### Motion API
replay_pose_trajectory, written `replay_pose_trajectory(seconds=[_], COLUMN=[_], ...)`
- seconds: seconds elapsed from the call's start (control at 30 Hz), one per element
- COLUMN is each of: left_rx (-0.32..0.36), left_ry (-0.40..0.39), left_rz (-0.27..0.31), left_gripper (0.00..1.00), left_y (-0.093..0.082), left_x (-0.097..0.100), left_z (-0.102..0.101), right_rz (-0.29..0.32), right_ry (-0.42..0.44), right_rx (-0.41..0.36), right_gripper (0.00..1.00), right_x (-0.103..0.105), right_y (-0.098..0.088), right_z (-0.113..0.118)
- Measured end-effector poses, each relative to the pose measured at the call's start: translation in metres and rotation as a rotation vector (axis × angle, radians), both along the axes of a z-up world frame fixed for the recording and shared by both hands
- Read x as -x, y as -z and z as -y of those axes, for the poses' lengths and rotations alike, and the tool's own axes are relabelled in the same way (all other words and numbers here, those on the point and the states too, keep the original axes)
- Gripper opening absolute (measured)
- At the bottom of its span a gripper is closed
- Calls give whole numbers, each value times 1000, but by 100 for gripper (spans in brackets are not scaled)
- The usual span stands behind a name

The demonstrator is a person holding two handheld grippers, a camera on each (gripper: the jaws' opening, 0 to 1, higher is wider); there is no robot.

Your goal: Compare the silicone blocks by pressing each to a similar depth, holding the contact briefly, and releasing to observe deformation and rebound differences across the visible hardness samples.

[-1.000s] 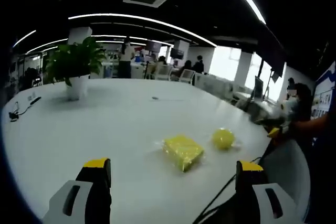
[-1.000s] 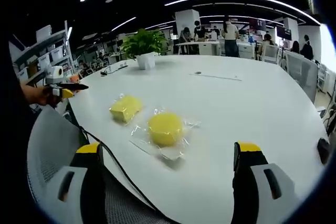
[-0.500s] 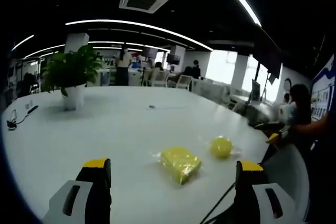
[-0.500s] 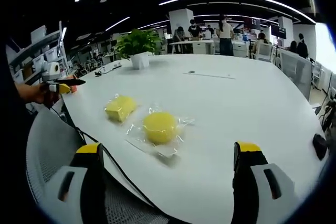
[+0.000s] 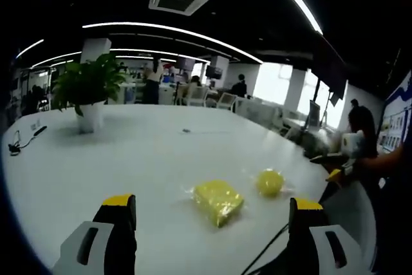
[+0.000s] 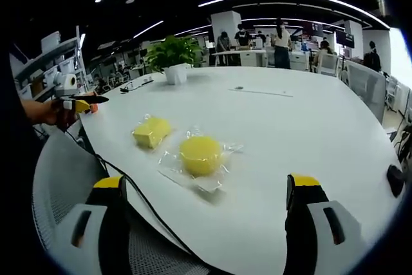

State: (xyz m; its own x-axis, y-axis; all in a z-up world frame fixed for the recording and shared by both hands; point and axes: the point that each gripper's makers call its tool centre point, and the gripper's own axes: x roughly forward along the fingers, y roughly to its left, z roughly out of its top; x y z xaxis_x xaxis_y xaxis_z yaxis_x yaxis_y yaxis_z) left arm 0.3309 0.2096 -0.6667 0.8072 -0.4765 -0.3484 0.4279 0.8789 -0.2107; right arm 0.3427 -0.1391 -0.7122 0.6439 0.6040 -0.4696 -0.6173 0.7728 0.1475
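A wide white counter (image 6: 309, 127) carries a potted plant (image 6: 172, 56) at its far side. A black cable (image 6: 138, 198) crosses the near edge, over a mesh chair (image 6: 58, 185). Far desks and people are blurred. A square yellow block (image 6: 152, 132) and a round block (image 6: 201, 154) lie near together, each in clear wrap. The left gripper (image 5: 212, 214) and right gripper (image 6: 209, 191) hover apart, holding nothing.

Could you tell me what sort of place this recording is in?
Most likely an open-plan office: a large white table with a potted plant, desks with people behind, and strip ceiling lights.
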Motion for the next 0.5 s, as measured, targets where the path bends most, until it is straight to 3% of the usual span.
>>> replay_pose_trajectory(seconds=[0.5], left_rx=[13], left_ry=[-16], left_rz=[-3], left_gripper=[100], left_y=[2], left_x=[11], left_z=[11], right_rz=[-21], right_ry=[11], right_rx=[14], right_gripper=[96], right_x=[7], right_y=[8], right_z=[3])
